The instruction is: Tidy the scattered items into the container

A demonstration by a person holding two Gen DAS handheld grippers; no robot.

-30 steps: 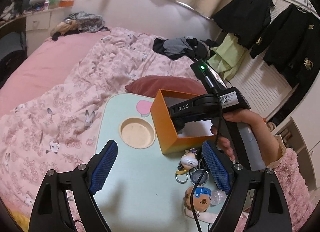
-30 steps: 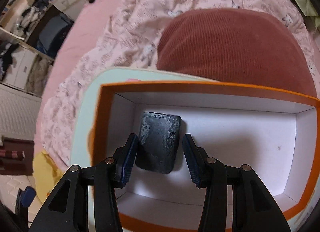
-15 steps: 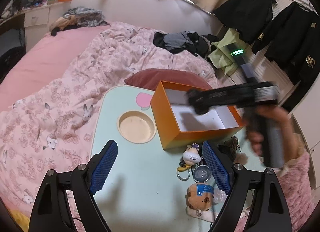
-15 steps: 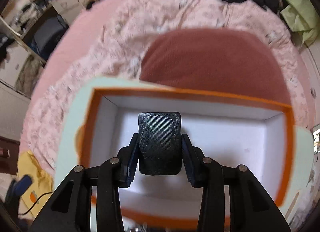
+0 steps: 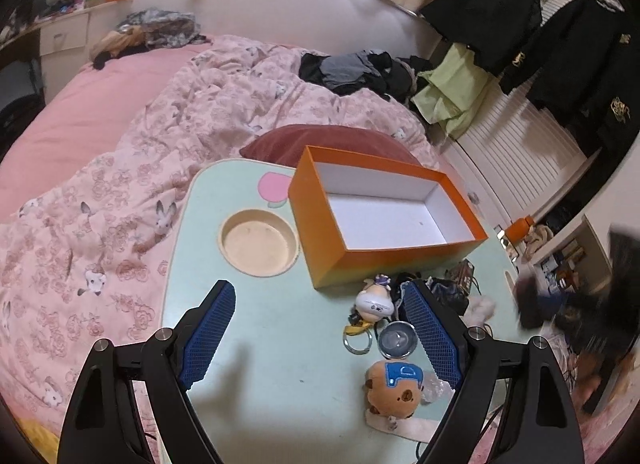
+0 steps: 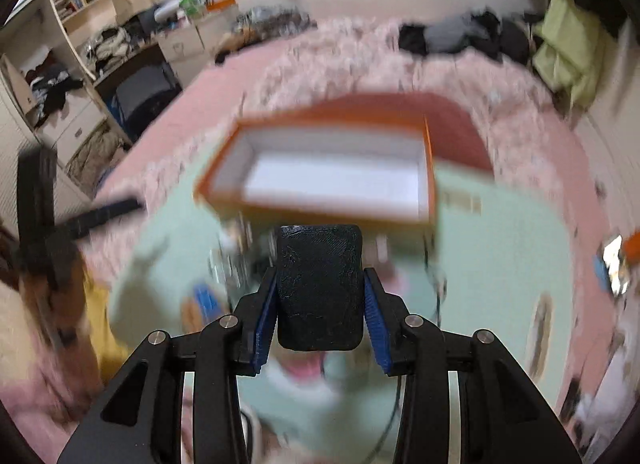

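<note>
The right gripper (image 6: pixel 320 296) has pulled back out of the orange box (image 5: pixel 384 200), pinching the black pouch (image 6: pixel 320 288) again; left gripper (image 5: pixel 316 340) spread wide, box empty.

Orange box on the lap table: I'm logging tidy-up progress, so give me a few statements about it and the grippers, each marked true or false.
1. The orange box is empty inside. True.
2. The right gripper is open and holds nothing. False: it is shut on a black pouch.
3. The left gripper is open above the mint-green table. True.
4. The bear plush lies in the box. False: it lies on the table, in front of the box.
5. The metal key ring lies on the table outside the box. True.
</note>
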